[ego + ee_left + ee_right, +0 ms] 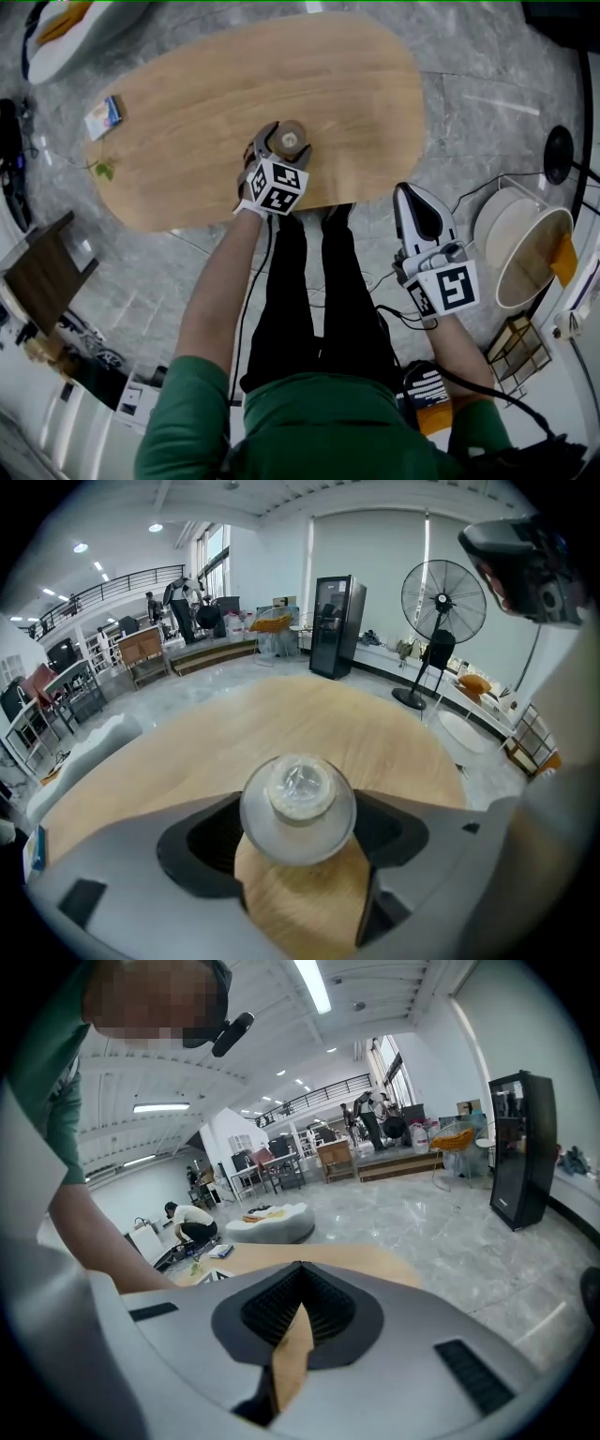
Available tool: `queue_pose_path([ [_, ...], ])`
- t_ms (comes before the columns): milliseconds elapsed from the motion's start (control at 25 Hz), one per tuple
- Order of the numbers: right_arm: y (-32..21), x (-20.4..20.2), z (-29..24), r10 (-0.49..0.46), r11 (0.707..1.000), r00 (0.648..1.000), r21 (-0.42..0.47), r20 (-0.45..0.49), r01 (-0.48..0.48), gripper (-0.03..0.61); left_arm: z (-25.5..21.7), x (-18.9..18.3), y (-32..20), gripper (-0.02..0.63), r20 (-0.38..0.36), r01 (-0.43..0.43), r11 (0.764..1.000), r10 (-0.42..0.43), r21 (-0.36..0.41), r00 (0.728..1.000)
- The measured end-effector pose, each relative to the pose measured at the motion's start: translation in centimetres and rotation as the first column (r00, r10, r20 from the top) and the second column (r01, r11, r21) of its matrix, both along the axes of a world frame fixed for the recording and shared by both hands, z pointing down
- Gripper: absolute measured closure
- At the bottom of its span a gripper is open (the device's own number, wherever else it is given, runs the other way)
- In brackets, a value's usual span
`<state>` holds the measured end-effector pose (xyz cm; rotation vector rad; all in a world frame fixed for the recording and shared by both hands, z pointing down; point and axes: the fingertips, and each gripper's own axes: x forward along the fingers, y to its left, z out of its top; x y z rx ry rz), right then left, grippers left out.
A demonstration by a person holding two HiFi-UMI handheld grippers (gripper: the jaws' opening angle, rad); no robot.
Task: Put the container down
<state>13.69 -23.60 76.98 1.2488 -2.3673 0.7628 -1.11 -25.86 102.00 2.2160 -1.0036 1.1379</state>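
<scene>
While left gripper [285, 150] grips small round clear-glass container [298, 806], contents indiscernible, mid-frame over oval wooden table [206, 112], right gripper [299, 1277] is closed, empty.

Pale honey wood grain ran right across the table [216, 94]. The container [298, 803] showed clear, frosty white at its cap. Left gripper [281, 142]: grey shell, black ribbed pads [211, 841], black-and-white squares on its cube [277, 186]. Right gripper [412, 199]: same colours. Green shirt [319, 431], black trousers [328, 300], grey veined marble floor [487, 84].
</scene>
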Motion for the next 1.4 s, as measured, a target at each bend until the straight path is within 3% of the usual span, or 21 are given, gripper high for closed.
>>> queue_pose_path([
  [200, 0.3, -0.2, -2.2, 0.002, 1.000, 1.000, 0.021, 0.009, -0.002, 0.557, -2.7, -1.2, 1.0, 0.263, 0.005, 0.042, 0.999, -0.042, 0.007, 0.999],
  [360, 0.6, -0.5, -5.3, 0.009, 0.999, 1.000, 0.045, 0.010, -0.010, 0.558, -7.5, -2.2, 2.4, 0.264, -0.047, 0.121, 0.992, -0.119, 0.027, 0.992],
  [640, 2.1, -1.3, -13.1, 0.012, 0.995, 1.000, 0.098, 0.025, -0.014, 0.557, -22.3, -4.4, 4.5, 0.264, -0.218, 0.320, 0.944, -0.297, 0.079, 0.930],
  [920, 3.6, -1.2, -22.1, 0.041, 0.985, 0.997, 0.163, 0.067, -0.052, 0.558, -37.5, -6.0, 6.9, 0.265, -0.238, 0.368, 0.916, -0.326, 0.158, 0.915],
  [1080, 4.9, -0.9, -27.2, 0.070, 0.975, 0.992, 0.206, 0.101, -0.090, 0.557, -45.1, -5.5, 9.1, 0.273, -0.298, 0.379, 0.899, -0.308, 0.220, 0.904],
  [1200, 5.3, -1.3, -30.7, 0.074, 0.961, 0.990, 0.256, 0.122, -0.104, 0.557, -50.9, -5.9, 9.7, 0.301, -0.342, 0.396, 0.864, -0.287, 0.311, 0.895],
  [1400, 6.4, -1.6, -35.8, 0.054, 0.939, 0.990, 0.331, 0.128, -0.094, 0.557, -60.2, -6.1, 10.4, 0.455, -0.420, 0.434, 0.775, -0.241, 0.459, 0.875],
])
